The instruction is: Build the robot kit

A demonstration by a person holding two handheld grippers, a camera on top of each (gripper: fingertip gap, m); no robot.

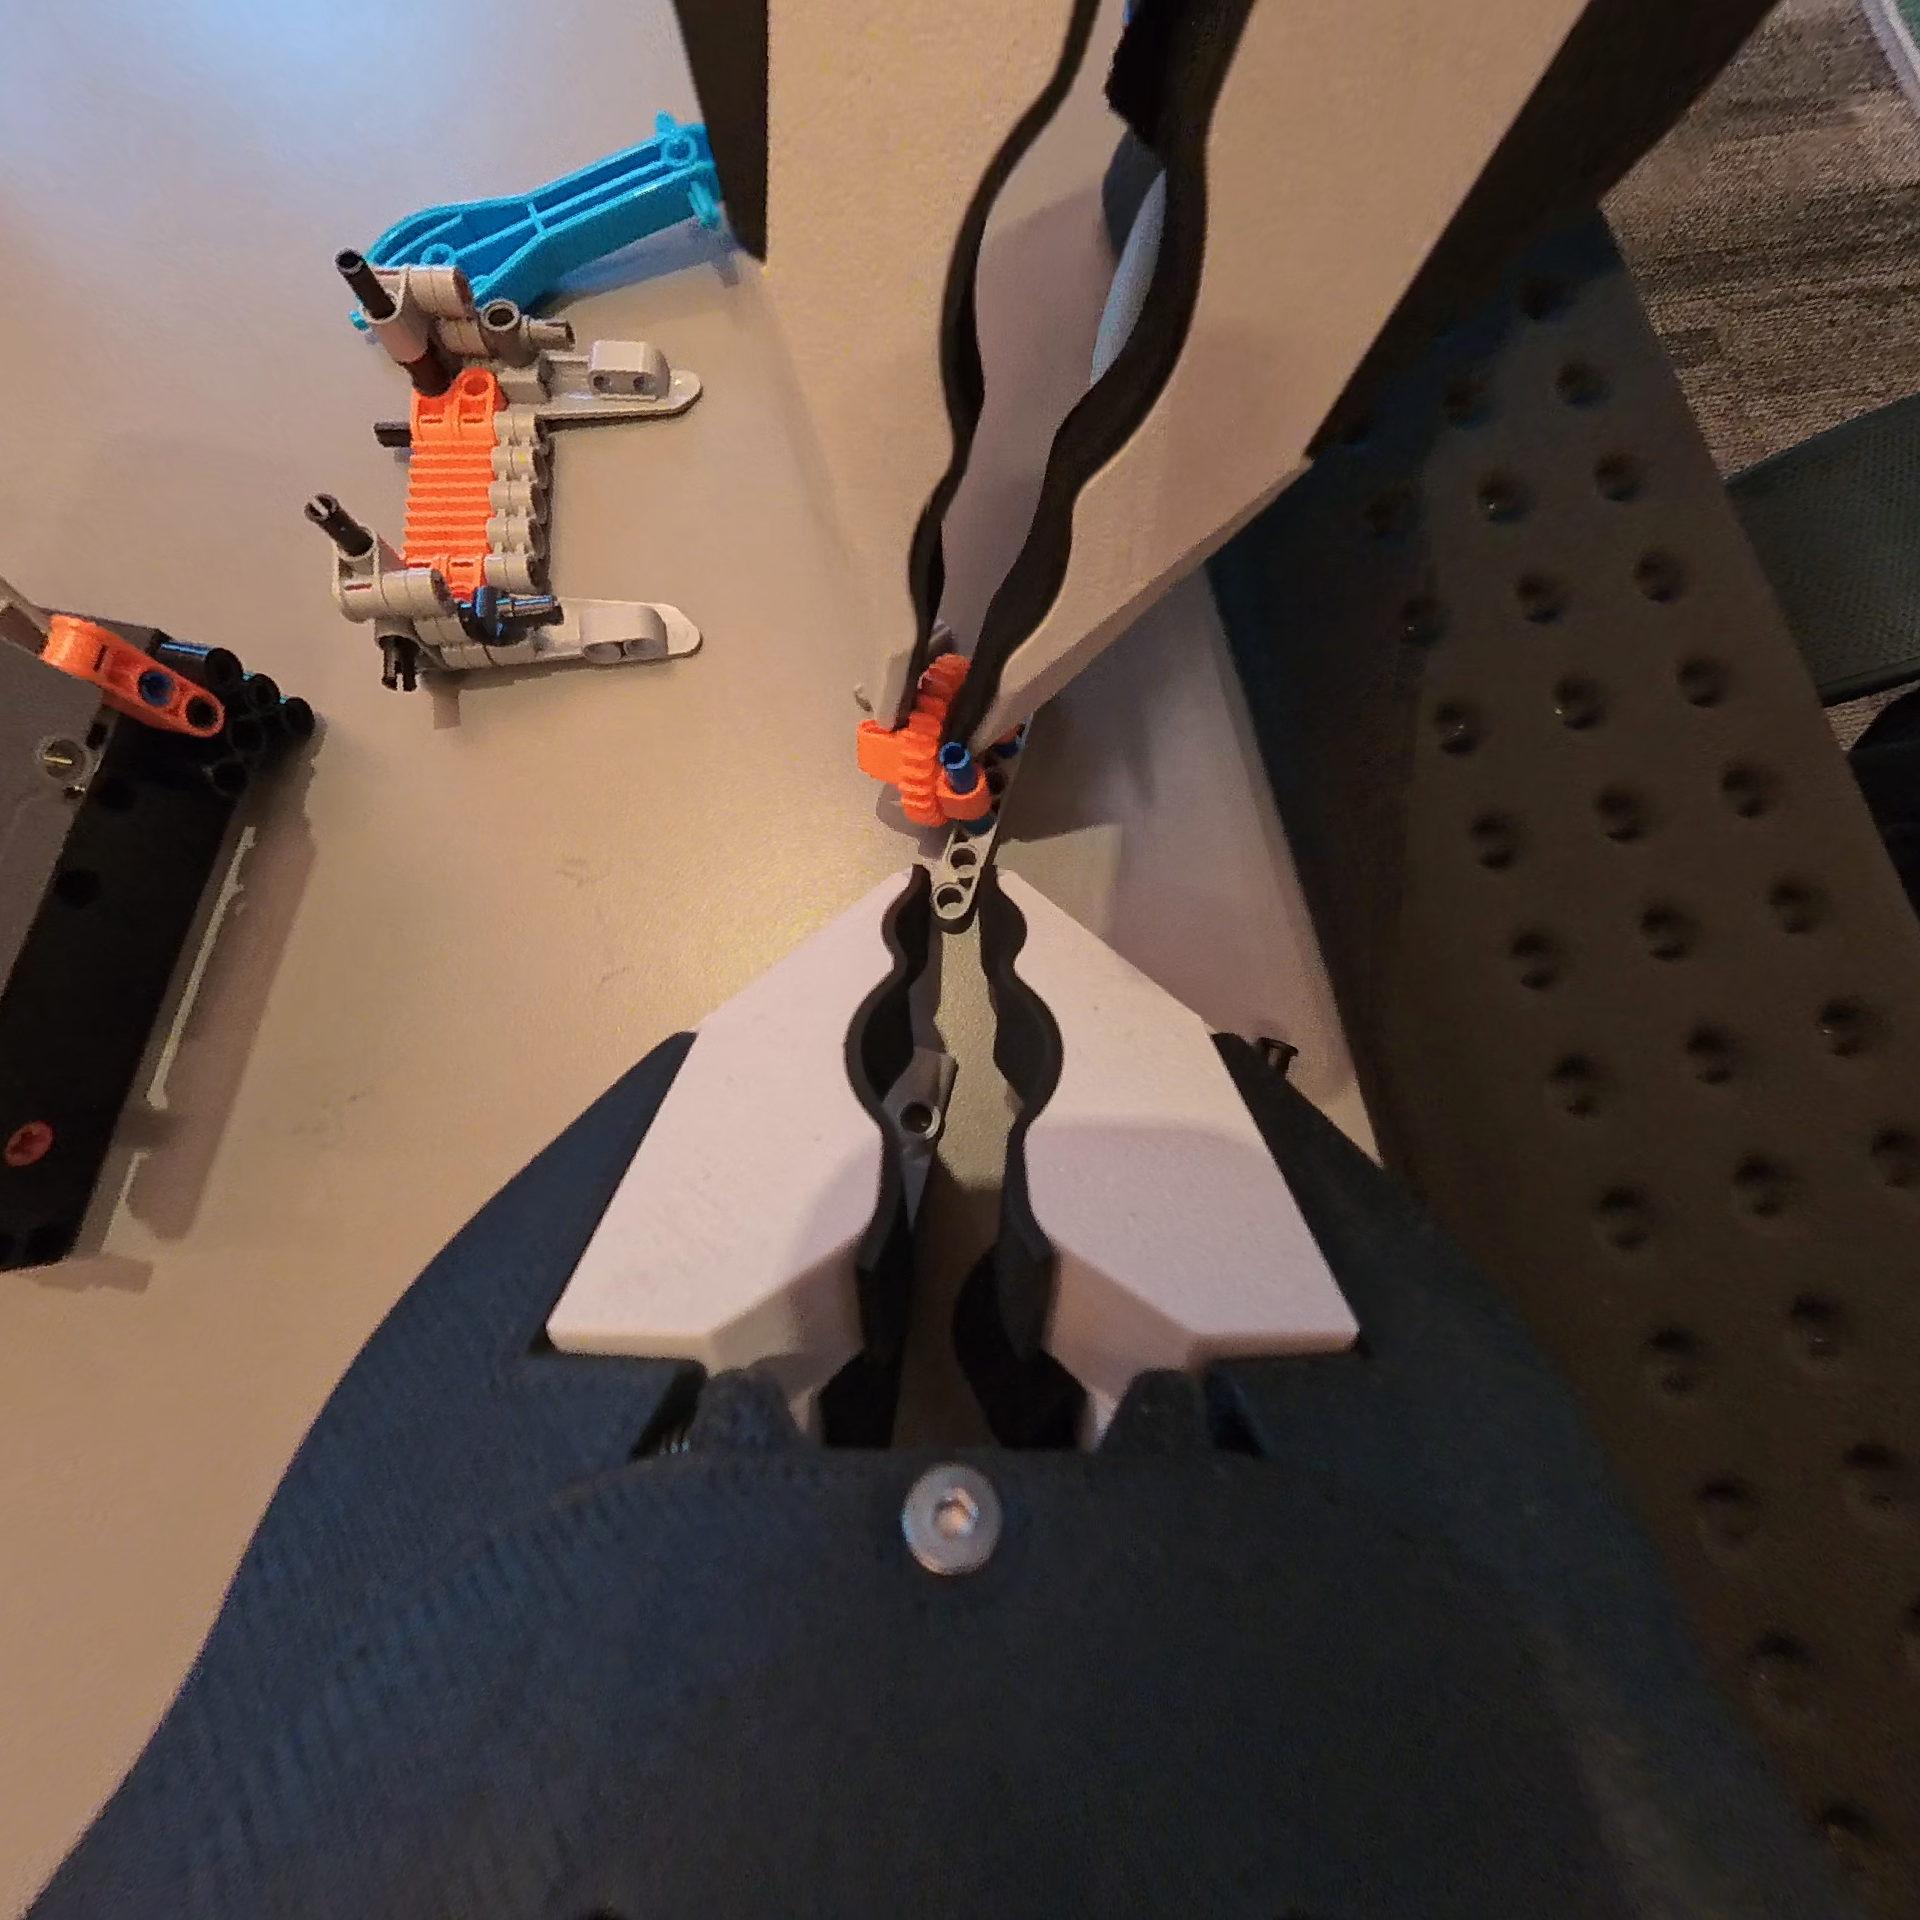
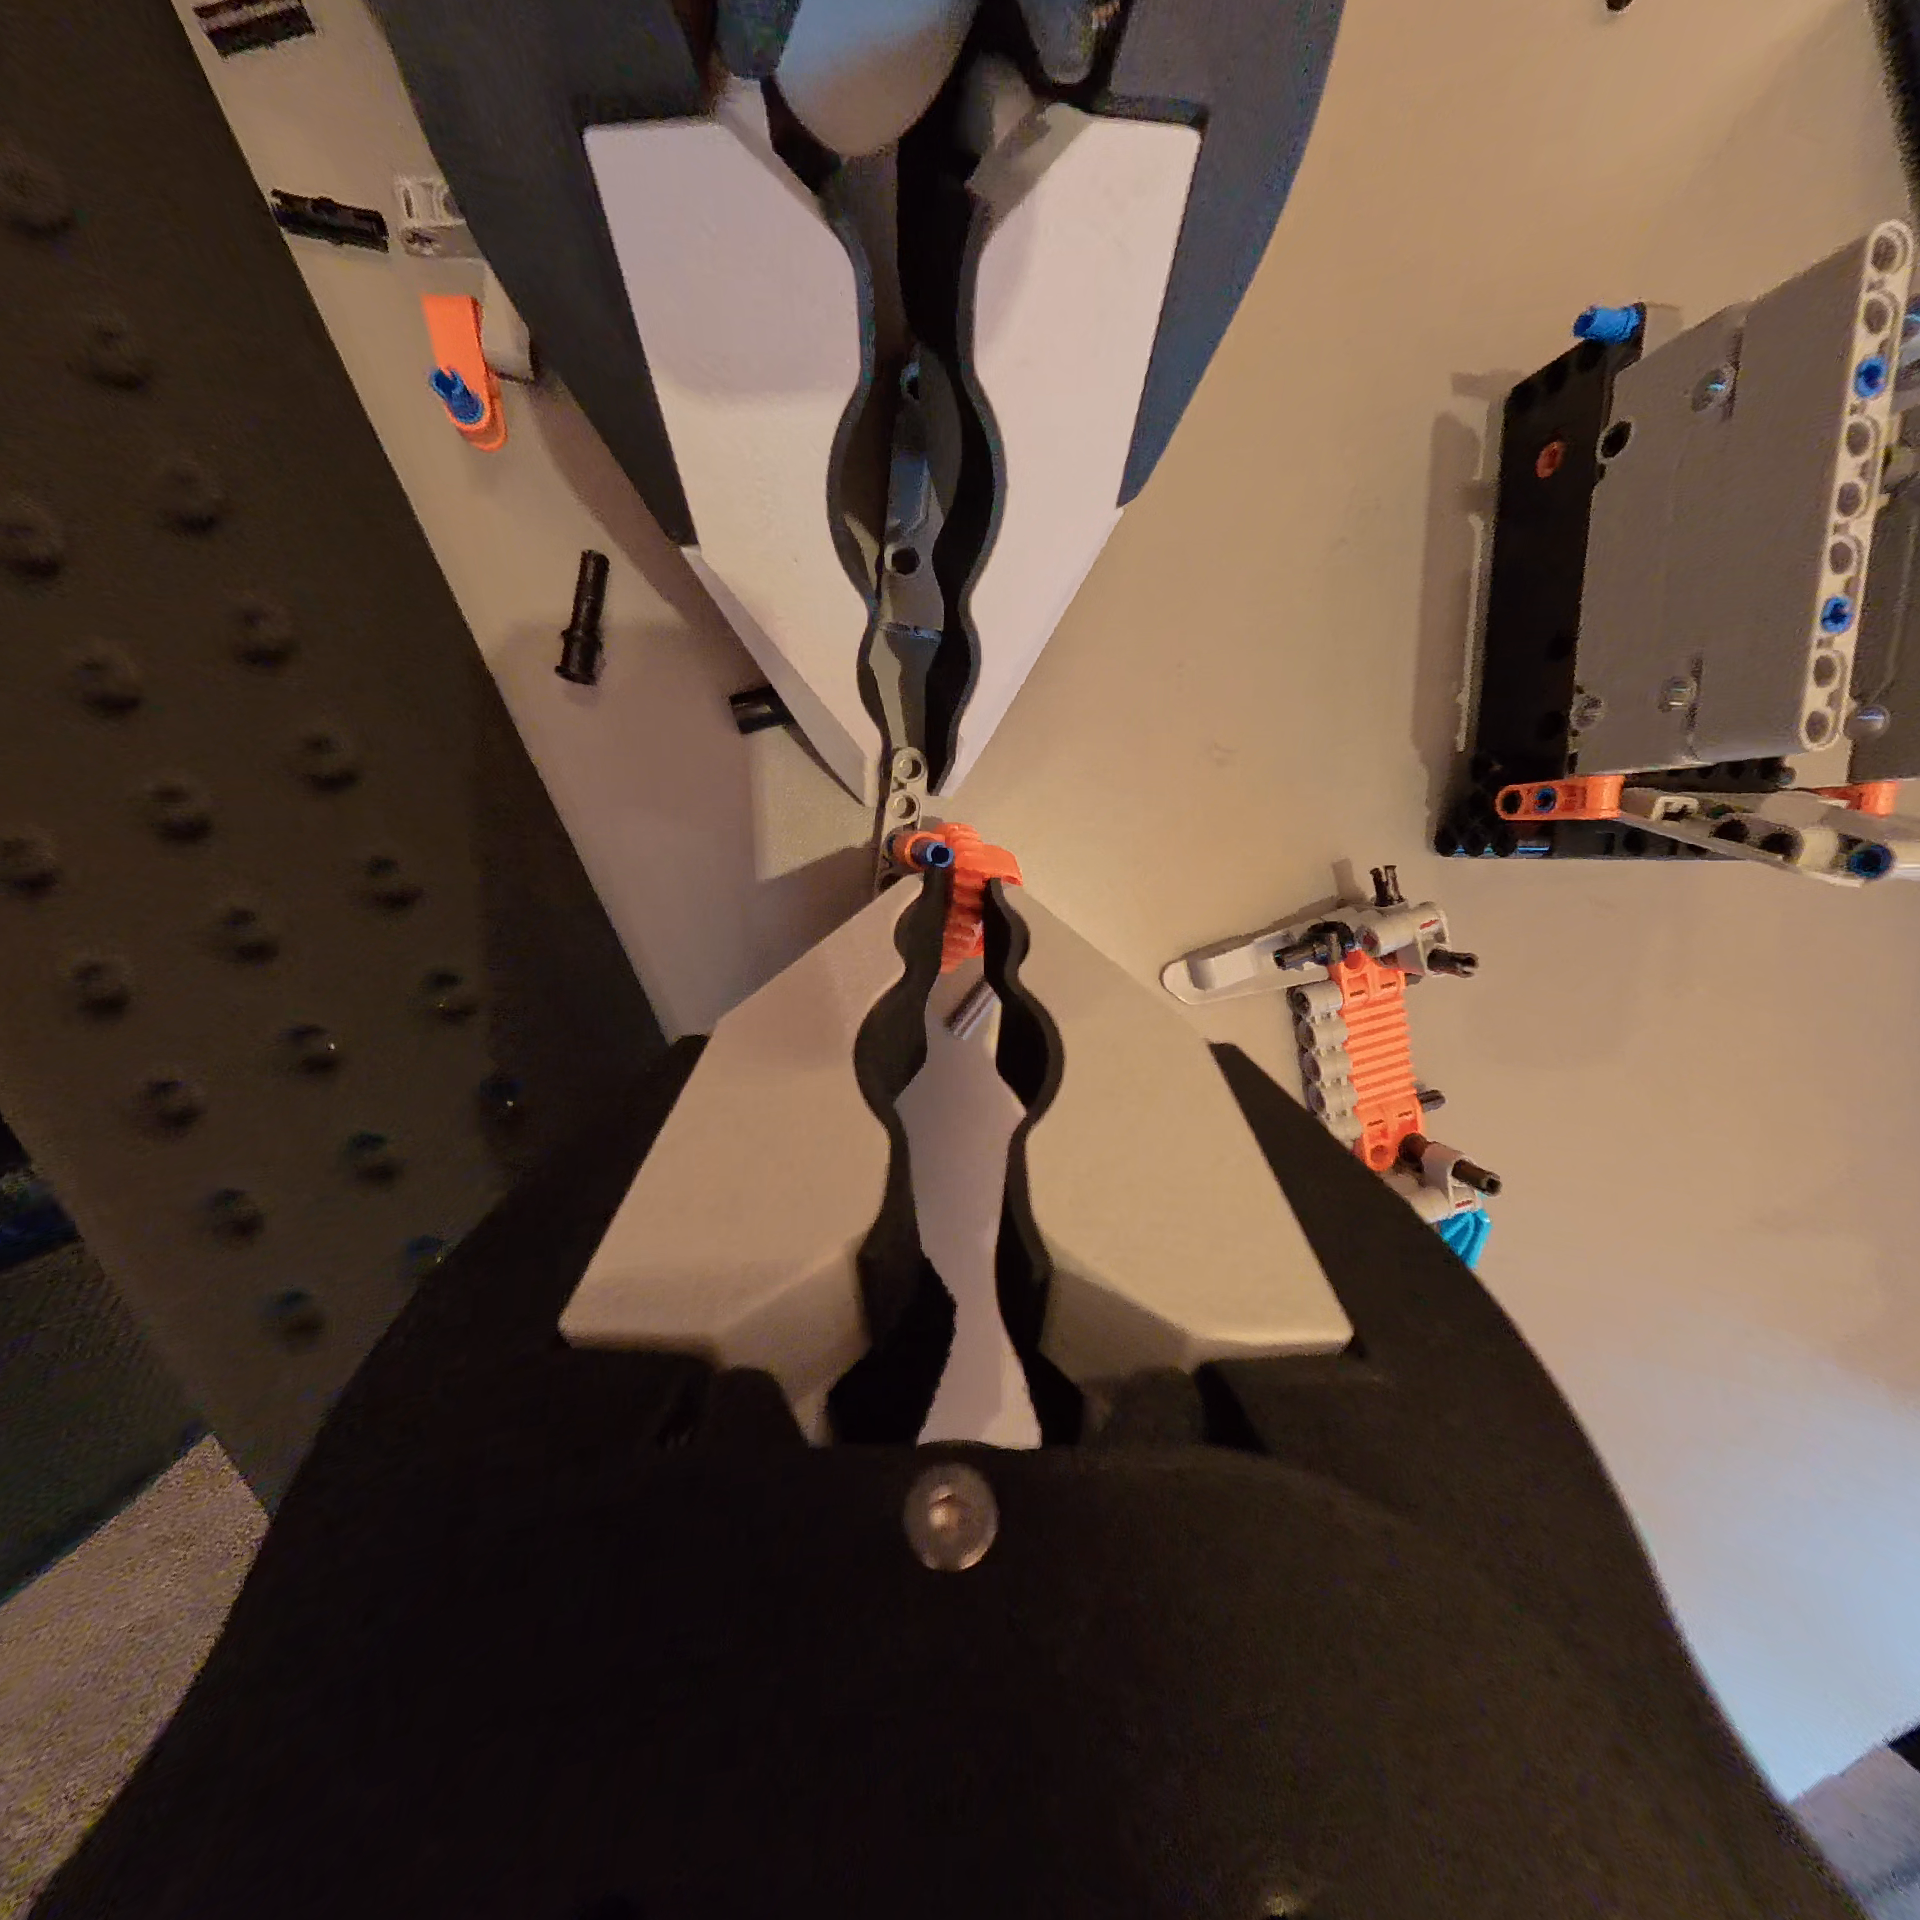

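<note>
My left gripper [image 1: 951, 899] is shut on a thin grey beam with holes [image 1: 961, 862], whose end sticks out past the fingertips. My right gripper [image 2: 956, 904] is shut on a small orange toothed part [image 2: 971, 862] that carries a blue pin [image 2: 935, 854]. The two grippers meet tip to tip just above the white table [image 1: 520, 1039]. The orange part touches the end of the grey beam [image 2: 906, 790]. In the left wrist view the right gripper [image 1: 951, 717] comes down from the top with the orange part [image 1: 904, 758]. In the right wrist view the left gripper [image 2: 920, 769] faces me from above.
An orange and grey brick assembly [image 1: 468, 499] lies to the left, beside a teal part [image 1: 540, 218]. A black and grey box-shaped assembly [image 1: 94, 935] sits further left. An orange beam with a blue pin [image 2: 462, 374] and a black pin [image 2: 584, 618] lie loose. A dark perforated chair surface [image 1: 1610, 935] borders the table. The tips of both grippers are at nearly the same place.
</note>
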